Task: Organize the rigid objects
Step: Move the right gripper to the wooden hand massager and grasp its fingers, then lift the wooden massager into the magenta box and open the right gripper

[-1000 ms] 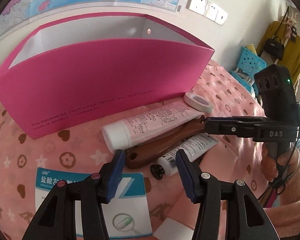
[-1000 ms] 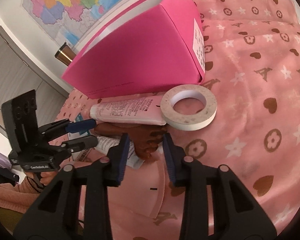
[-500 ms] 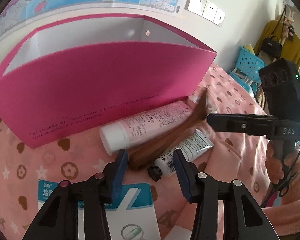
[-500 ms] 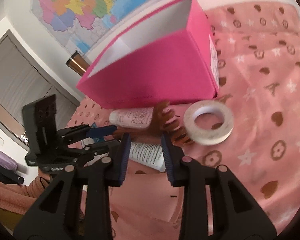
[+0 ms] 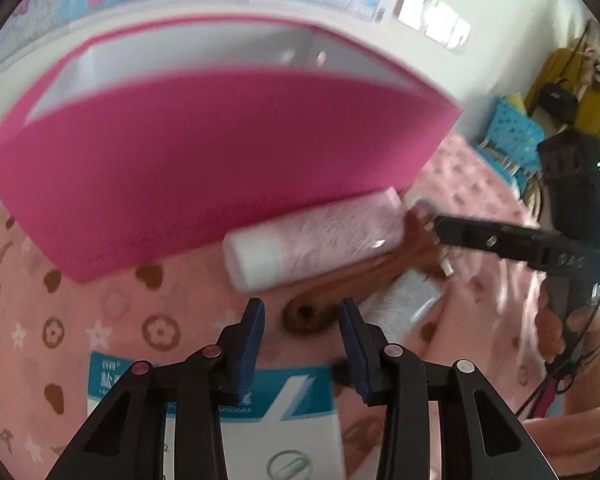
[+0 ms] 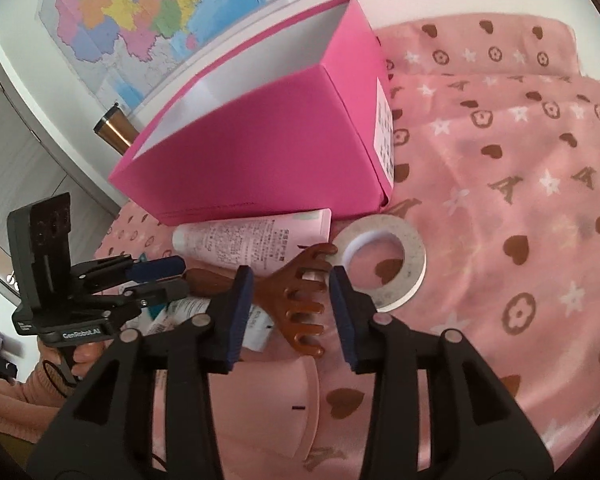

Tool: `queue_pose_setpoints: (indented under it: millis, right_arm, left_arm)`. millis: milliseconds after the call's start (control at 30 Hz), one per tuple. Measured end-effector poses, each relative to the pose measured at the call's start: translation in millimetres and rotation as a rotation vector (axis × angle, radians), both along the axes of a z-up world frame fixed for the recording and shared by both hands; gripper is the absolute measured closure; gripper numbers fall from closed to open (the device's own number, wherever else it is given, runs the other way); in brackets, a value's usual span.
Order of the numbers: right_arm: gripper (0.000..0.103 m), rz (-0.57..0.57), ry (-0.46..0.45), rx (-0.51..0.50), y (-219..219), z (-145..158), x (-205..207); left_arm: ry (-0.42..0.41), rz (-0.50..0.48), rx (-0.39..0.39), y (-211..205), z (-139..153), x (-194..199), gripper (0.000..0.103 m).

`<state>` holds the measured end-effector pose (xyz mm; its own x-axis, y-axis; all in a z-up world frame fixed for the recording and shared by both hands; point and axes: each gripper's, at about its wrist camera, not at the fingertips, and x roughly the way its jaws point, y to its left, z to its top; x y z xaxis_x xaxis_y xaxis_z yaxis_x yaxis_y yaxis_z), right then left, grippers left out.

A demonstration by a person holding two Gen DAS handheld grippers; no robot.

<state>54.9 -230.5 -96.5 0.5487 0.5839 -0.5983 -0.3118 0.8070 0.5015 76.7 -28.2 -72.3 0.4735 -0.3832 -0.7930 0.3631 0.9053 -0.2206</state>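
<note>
A brown wooden comb [image 6: 296, 292] lies across the tubes in front of the open pink box [image 6: 260, 152]. Its toothed head sits between the jaws of my right gripper [image 6: 290, 280], which are opening; a small gap shows at the teeth. The comb's rounded handle end [image 5: 308, 314] is between the tips of my left gripper [image 5: 301, 306], whose jaws are closing, with a sliver of cloth still visible beside the handle. In the right wrist view my left gripper [image 6: 182, 276] reaches in at the handle. A pink tube [image 5: 312, 240] lies against the box [image 5: 220, 168].
A white tape roll [image 6: 412, 268] lies right of the comb head. A white tube [image 5: 404, 300] sits under the comb and a blue-and-white medicine box [image 5: 260, 420] lies near my left gripper. A metal cup [image 6: 112, 132] stands behind the box. Patterned pink cloth covers the surface.
The left jaws have narrowed around the comb handle. The comb head, raised and tilted half a second ago, now lies flatter between the right jaws, which have widened.
</note>
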Motion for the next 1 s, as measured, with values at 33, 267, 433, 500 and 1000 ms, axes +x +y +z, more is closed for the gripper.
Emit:
queue_pose_setpoints:
  millis: [33,267,433,500,1000]
  right_arm:
    - [0.061,0.002,0.002,-0.003,1.5,-1.2,1.1]
    - [0.061,0.012,0.015,-0.013,-1.4,-2.6,-9.0]
    - [0.061,0.009,0.036,-0.022,2.9,-7.8,-9.4]
    - [0.06,0.003,0.037,-0.02,3.4,-10.9,-9.5]
    - [0.058,0.037,-0.04,0.06,12.9,-0.7,-13.7]
  left_arm:
    - [-0.011,-0.001,-0.001,0.6,0.3,-2.5,0.066]
    - [-0.009,-0.004,-0.006,5.4,0.9,-7.1,0.065]
    - [-0.016,-0.007,0.008,0.8,1.7,-6.3,0.06]
    - [-0.018,-0.007,0.009,-1.9,0.8,-5.5,0.06]
    - [-0.041,0.023,0.004,-9.1,-1.6,-10.7,0.065]
